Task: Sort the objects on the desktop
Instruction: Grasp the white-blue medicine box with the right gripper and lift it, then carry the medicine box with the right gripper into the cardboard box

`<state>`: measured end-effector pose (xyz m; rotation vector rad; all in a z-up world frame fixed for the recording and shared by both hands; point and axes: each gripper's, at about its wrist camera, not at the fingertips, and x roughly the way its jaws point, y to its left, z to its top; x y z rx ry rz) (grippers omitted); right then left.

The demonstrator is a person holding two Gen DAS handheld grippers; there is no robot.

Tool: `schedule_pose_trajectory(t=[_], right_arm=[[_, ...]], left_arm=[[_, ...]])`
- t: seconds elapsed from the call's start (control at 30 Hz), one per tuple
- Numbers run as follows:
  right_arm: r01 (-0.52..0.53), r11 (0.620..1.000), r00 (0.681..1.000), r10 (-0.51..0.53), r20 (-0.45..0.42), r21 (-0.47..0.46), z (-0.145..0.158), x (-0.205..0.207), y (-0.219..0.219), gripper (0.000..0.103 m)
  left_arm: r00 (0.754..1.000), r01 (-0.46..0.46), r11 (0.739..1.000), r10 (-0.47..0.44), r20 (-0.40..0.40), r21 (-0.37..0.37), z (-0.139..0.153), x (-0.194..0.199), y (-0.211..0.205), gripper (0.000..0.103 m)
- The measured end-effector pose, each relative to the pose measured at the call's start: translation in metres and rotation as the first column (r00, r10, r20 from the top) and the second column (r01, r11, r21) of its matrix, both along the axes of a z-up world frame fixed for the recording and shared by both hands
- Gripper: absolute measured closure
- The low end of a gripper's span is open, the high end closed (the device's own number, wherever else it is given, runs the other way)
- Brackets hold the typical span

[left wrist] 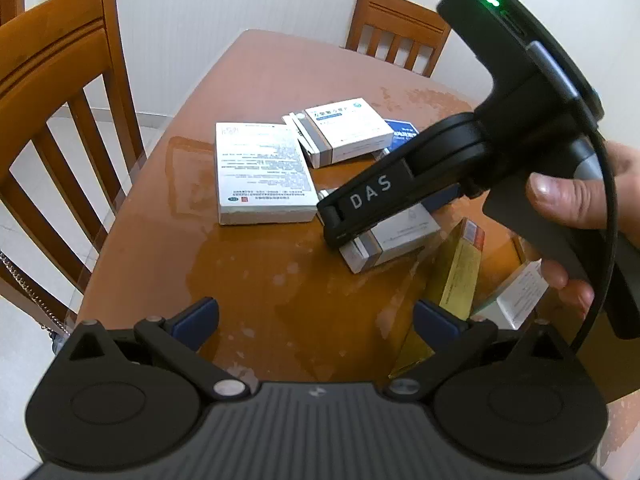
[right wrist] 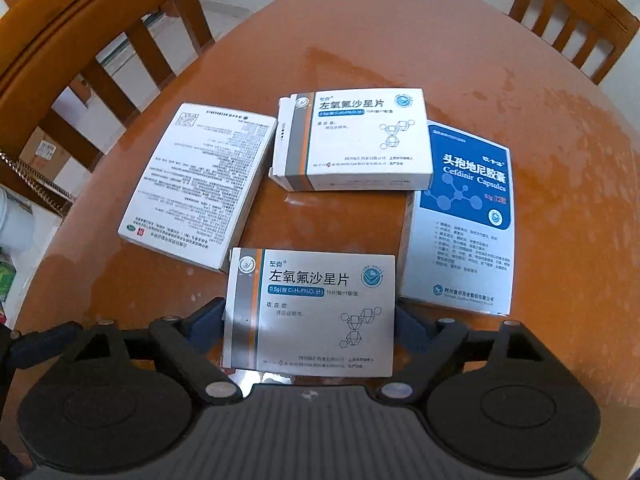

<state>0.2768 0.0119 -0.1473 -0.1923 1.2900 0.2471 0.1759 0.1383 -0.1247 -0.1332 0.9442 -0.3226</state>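
Between my right tongs point(right wrist: 310, 316) lies a white carton point(right wrist: 310, 312); blue pads flank its short ends, contact uncertain. Light, crushable card: grip edges gently. Left tongs point(left wrist: 316, 320) gape empty.

1. The left wrist camera sits behind the left claw point(left wrist: 316, 320), tilted down across the tabletop point(left wrist: 280, 280) toward its far edge and two chairs.
2. It takes in the right claw point(left wrist: 340, 224) from the side, close by.
3. The right wrist camera looks steeply down, very near a grey-striped box point(right wrist: 312, 312).
4. Both views share the white leaflet box point(left wrist: 260, 172) point(right wrist: 200, 184) and the far boxes.
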Motion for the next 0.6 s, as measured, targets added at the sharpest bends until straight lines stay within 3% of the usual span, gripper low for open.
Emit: schedule_pose_trajectory(t=[0.3, 0.6], right_arm=[[0.071, 0.989, 0.997, -0.075, 0.028, 0.127, 0.033, -0.005, -0.017, 0.013], [0.094, 0.948, 0.972, -0.154, 0.178, 0.305, 0.100, -0.022, -0.045, 0.013]], left_arm=[[0.999, -0.009, 1.000, 0.010, 0.042, -0.019, 0.017, -0.012, 0.009, 0.000], [0.991, -0.052, 0.998, 0.057, 0.122, -0.044, 0.048, -0.041, 0.019, 0.000]])
